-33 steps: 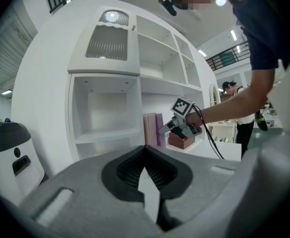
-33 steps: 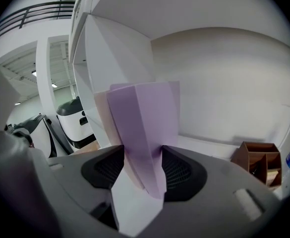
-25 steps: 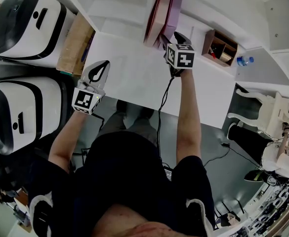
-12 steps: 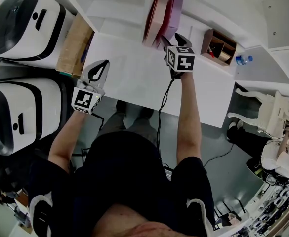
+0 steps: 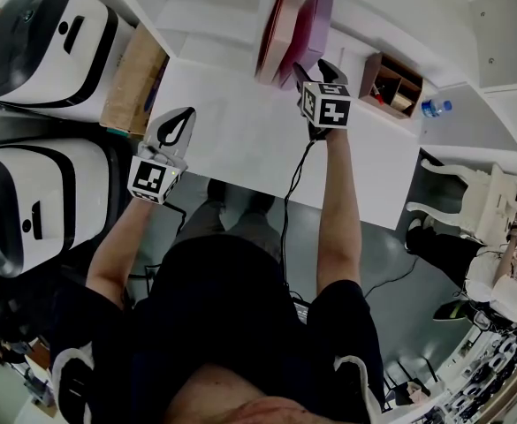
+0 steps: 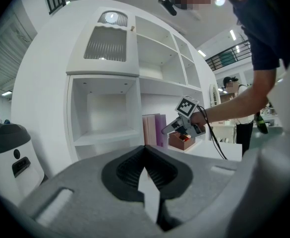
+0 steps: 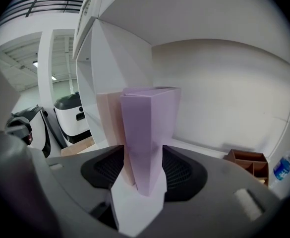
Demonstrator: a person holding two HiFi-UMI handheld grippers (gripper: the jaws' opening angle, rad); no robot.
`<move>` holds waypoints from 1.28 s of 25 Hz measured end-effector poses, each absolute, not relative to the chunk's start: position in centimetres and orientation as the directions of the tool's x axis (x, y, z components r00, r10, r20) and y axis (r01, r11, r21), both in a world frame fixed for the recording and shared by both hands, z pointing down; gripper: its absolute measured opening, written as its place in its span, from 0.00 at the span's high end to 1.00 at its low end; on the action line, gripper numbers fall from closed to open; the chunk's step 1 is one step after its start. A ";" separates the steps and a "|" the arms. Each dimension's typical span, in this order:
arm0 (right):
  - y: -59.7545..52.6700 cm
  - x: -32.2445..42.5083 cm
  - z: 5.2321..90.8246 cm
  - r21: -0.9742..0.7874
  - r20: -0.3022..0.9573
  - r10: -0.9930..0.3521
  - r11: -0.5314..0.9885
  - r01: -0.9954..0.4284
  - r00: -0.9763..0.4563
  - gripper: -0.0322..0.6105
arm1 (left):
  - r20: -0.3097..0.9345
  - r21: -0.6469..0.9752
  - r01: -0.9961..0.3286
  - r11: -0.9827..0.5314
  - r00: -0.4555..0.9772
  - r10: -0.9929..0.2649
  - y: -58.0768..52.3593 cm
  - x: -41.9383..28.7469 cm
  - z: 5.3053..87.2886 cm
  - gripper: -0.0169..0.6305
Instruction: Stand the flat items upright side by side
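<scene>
Right gripper (image 5: 313,67) is clamped on the purple box (image 5: 309,25), which stands on edge on the white desk (image 5: 231,140) right beside the pink box (image 5: 274,26). I'd get its bottom edge flat and flush with the pink one, then open slowly so it doesn't tip. Left gripper (image 5: 177,124) is closed on nothing, well off to the side

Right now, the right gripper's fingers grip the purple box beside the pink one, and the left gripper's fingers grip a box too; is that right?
Not quite: the left gripper is shut on nothing, as the left gripper view shows. The right gripper does grip the purple box beside the pink box.
</scene>
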State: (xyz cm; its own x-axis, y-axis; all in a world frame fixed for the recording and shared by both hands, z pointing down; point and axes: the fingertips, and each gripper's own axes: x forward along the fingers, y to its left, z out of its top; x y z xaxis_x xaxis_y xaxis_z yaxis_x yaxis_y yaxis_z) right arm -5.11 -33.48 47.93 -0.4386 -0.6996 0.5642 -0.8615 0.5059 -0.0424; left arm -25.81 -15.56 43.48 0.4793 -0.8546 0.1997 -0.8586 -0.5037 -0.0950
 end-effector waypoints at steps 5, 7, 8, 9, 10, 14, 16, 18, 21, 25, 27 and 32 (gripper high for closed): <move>-33.3 -4.8 48.1 -0.025 0.570 -0.699 0.509 -0.860 -0.431 0.56 | 0.201 -0.094 -0.860 -0.502 0.478 -0.855 -15.5 -25.8 43.6 0.97; -33.0 -4.6 48.0 -0.021 0.569 -0.699 0.513 -0.858 -0.432 0.56 | 0.200 -0.094 -0.861 -0.500 0.476 -0.856 -15.6 -25.8 43.6 0.97; -32.8 -4.5 47.9 -0.020 0.566 -0.701 0.514 -0.857 -0.434 0.56 | 0.200 -0.095 -0.861 -0.499 0.475 -0.857 -15.6 -25.8 43.6 0.97; -32.5 -4.5 47.7 -0.021 0.561 -0.704 0.515 -0.857 -0.436 0.56 | 0.200 -0.095 -0.861 -0.499 0.474 -0.857 -15.6 -25.9 43.6 0.97; -32.2 -4.4 47.4 -0.022 0.555 -0.706 0.515 -0.857 -0.439 0.56 | 0.200 -0.096 -0.861 -0.499 0.474 -0.857 -15.6 -25.9 43.6 0.97; -31.0 -4.2 46.3 -0.016 0.533 -0.716 0.524 -0.852 -0.450 0.58 | 0.196 -0.097 -0.861 -0.500 0.476 -0.857 -15.8 -25.9 43.4 0.97; -30.3 -4.1 45.6 -0.005 0.510 -0.732 0.523 -0.853 -0.451 0.61 | 0.191 -0.099 -0.860 -0.500 0.477 -0.858 -15.9 -25.8 43.2 0.97; -29.5 -3.9 44.6 0.007 0.481 -0.752 0.518 -0.855 -0.452 0.66 | 0.184 -0.102 -0.859 -0.502 0.479 -0.858 -16.0 -25.6 42.9 0.97; -28.1 -3.6 43.5 0.004 0.448 -0.767 0.516 -0.857 -0.459 0.69 | 0.175 -0.102 -0.859 -0.502 0.482 -0.859 -16.1 -25.3 42.4 0.97; -26.1 -3.3 41.7 0.001 0.399 -0.789 0.509 -0.861 -0.467 0.76 | 0.164 -0.105 -0.858 -0.502 0.483 -0.860 -16.1 -25.0 41.6 0.97; -25.1 -3.2 40.7 0.010 0.367 -0.804 0.506 -0.863 -0.467 0.79 | 0.154 -0.105 -0.859 -0.500 0.483 -0.862 -16.0 -24.8 41.2 0.97; -22.6 -2.2 38.7 0.026 0.310 -0.838 0.479 -0.877 -0.449 0.84 | 0.121 -0.104 -0.864 -0.493 0.481 -0.868 -15.7 -24.2 39.6 0.97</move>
State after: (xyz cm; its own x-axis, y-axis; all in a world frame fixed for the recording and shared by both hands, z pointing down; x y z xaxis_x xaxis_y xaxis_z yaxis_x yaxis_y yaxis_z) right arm -2.17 -22.65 38.75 -0.4486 -0.8384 0.3097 -0.8774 0.4791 0.0260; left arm -24.25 -15.71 39.65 0.4806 -0.8685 0.1214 -0.8640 -0.4926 -0.1040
